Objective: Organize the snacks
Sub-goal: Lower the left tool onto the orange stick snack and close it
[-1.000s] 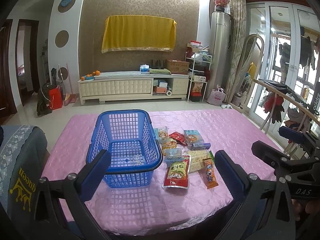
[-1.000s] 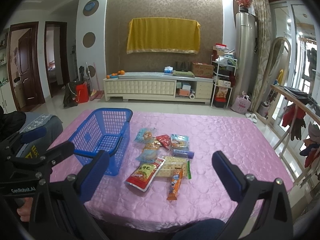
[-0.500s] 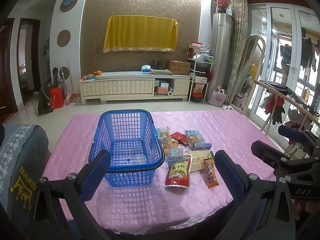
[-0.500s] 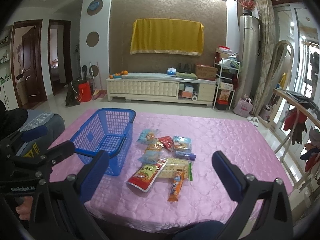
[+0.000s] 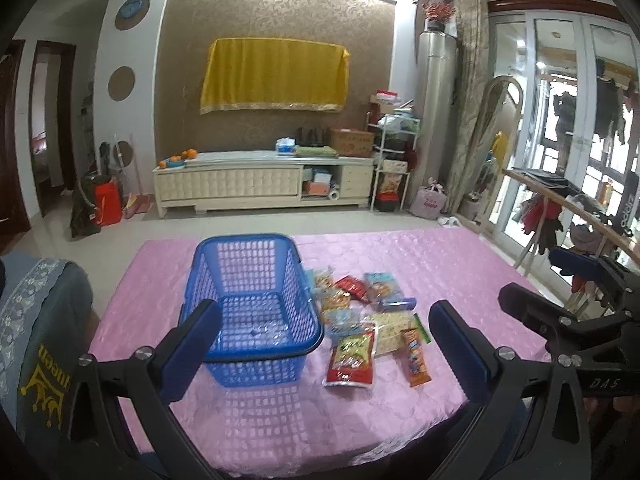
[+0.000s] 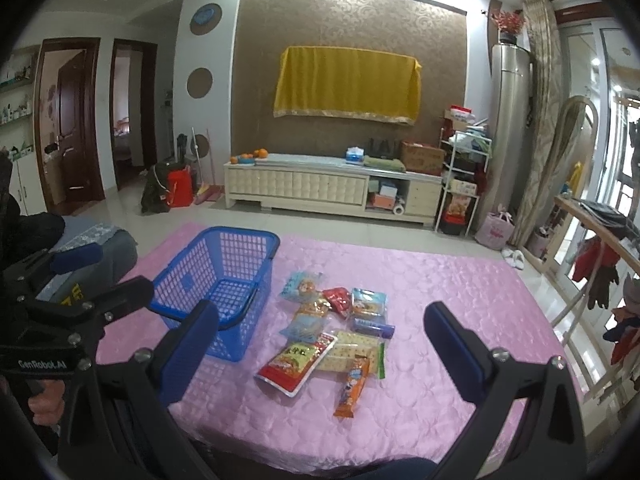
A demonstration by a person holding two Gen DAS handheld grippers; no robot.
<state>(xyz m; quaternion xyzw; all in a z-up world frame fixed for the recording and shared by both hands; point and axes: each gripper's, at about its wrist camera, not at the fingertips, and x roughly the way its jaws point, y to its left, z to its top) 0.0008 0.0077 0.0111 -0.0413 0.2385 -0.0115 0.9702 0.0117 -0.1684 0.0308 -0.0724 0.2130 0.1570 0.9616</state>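
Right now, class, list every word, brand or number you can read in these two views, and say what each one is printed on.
"GenRobot.AI": on the body of the left hand-held gripper, seen in the right wrist view.
"DAS": on the body of the right hand-held gripper, seen in the left wrist view.
Yellow lettering on the grey chair cover: sideways, not readable with certainty.
Print on the snack packets: too small and blurred to read.
Vertical lettering on a dark item by the window: too blurred.

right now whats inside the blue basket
No snacks inside the blue basket: its mesh floor shows bare. The packets all lie on the pink tablecloth beside it. The left gripper's finger hides one near corner.
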